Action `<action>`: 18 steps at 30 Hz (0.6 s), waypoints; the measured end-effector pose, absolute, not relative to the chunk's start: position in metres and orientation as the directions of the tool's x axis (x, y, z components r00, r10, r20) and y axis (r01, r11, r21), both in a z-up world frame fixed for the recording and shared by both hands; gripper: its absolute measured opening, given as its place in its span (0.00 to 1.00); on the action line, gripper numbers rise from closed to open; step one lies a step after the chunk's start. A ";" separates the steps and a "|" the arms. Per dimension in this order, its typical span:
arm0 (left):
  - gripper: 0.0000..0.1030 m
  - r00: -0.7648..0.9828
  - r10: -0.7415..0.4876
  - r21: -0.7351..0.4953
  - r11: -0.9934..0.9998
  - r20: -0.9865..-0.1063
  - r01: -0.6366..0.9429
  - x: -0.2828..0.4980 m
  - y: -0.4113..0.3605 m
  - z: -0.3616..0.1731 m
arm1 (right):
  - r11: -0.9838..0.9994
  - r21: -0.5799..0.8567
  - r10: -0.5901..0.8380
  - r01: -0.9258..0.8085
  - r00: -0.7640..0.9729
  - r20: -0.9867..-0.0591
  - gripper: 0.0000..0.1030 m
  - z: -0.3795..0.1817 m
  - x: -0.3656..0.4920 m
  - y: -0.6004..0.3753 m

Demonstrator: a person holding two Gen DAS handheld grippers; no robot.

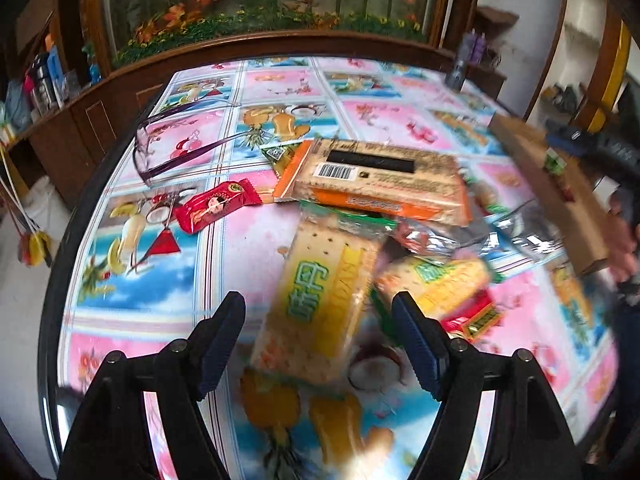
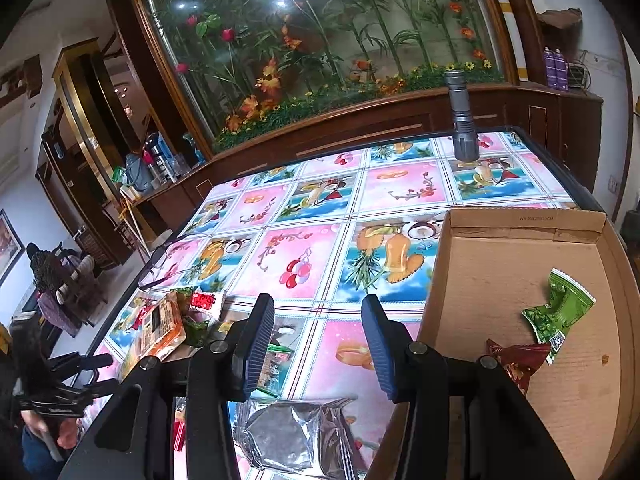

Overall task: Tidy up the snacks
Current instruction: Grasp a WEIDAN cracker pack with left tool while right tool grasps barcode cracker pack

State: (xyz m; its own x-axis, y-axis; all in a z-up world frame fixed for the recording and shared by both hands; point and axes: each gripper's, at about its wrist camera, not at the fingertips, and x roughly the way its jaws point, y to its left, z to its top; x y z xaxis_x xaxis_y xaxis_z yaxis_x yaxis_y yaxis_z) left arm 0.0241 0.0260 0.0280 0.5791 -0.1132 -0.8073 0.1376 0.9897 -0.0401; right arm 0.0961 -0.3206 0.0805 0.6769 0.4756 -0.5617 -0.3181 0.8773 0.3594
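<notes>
Two snack packets [image 2: 554, 318] in cardboard box [image 2: 520, 220], two cracker packs [image 1: 320, 300], one flashlight [image 2: 462, 120]

Left claw [image 1: 320, 344] agape, right claw [image 2: 318, 344] agape

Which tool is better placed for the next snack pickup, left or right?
Left, probably. The left tool is open, with the yellow cracker pack between its fingers; the right tool, also open, points at bare tablecloth.
</notes>
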 end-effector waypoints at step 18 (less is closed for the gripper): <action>0.44 0.621 -0.127 -0.201 0.978 -0.774 -0.051 0.037 0.061 0.015 | 0.690 0.372 0.690 -0.622 0.408 -0.598 0.63 0.096 0.087 -0.203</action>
State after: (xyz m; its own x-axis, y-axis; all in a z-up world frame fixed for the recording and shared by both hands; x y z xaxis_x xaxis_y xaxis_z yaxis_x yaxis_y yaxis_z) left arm 0.0367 0.0610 0.0154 0.6208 -0.1267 -0.7737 -0.0507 0.9783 -0.2009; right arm 0.0874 -0.2029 0.0965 0.4079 0.6901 -0.5978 -0.6215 0.6895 0.3718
